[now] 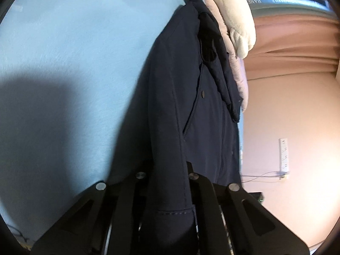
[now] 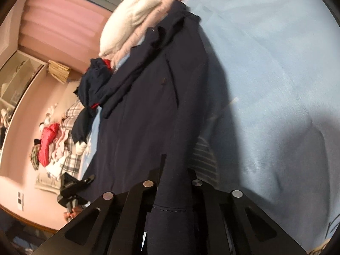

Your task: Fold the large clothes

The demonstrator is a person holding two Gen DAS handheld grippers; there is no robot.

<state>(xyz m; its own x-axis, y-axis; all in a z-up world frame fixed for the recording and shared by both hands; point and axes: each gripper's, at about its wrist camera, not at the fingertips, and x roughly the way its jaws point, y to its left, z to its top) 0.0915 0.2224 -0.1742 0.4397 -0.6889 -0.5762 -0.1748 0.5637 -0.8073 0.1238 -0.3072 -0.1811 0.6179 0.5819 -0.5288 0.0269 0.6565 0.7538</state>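
A large navy coat [image 1: 191, 110] lies lengthwise on a light blue bed sheet [image 1: 74, 42], its collar end far away. In the left wrist view my left gripper [image 1: 167, 178] is shut on a fold of the coat's near hem, and the cloth runs down between the black fingers [image 1: 191, 170]. The right wrist view shows the same coat [image 2: 148, 106], with my right gripper [image 2: 176, 170] shut on another fold of its hem. A strip of striped fabric [image 2: 204, 159] shows beside that fold. The pads are hidden by the cloth.
A cream fleece [image 1: 235, 17] and a pale pink padded garment [image 1: 241, 78] lie beyond the coat's collar. A navy and red garment [image 2: 95, 82] hangs off the bed's edge. More clothes are piled on the floor [image 2: 55, 140] by the pink wall. A power strip [image 1: 283, 157] is on the wall.
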